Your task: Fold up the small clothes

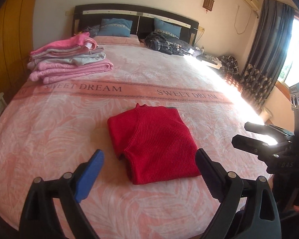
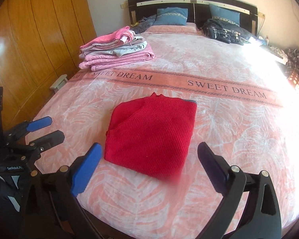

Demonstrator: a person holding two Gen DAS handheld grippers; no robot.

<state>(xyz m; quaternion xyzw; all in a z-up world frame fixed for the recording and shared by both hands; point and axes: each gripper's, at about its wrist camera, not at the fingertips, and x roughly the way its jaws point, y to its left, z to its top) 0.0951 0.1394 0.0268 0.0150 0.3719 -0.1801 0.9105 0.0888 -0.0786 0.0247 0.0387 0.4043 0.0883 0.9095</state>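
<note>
A red knitted sweater [image 1: 153, 143] [image 2: 151, 133] lies folded into a rough square on the pink bedspread [image 1: 49, 139], near the foot of the bed. My left gripper [image 1: 149, 157] hovers open just in front of it, its fingers wide on either side of the near edge. My right gripper [image 2: 149, 153] is also open, held short of the sweater's near edge. Each gripper shows in the other's view: the right one [image 1: 241, 133] at the right side, the left one [image 2: 53, 128] at the left side. Neither holds anything.
A stack of folded pink and grey clothes [image 1: 69, 59] [image 2: 115, 47] sits at the bed's far left. Blue pillows [image 1: 115, 27] and dark crumpled clothes [image 1: 165, 43] lie by the headboard. A wooden wardrobe [image 2: 29, 39] stands left; curtains [image 1: 265, 49] and a bright window are right.
</note>
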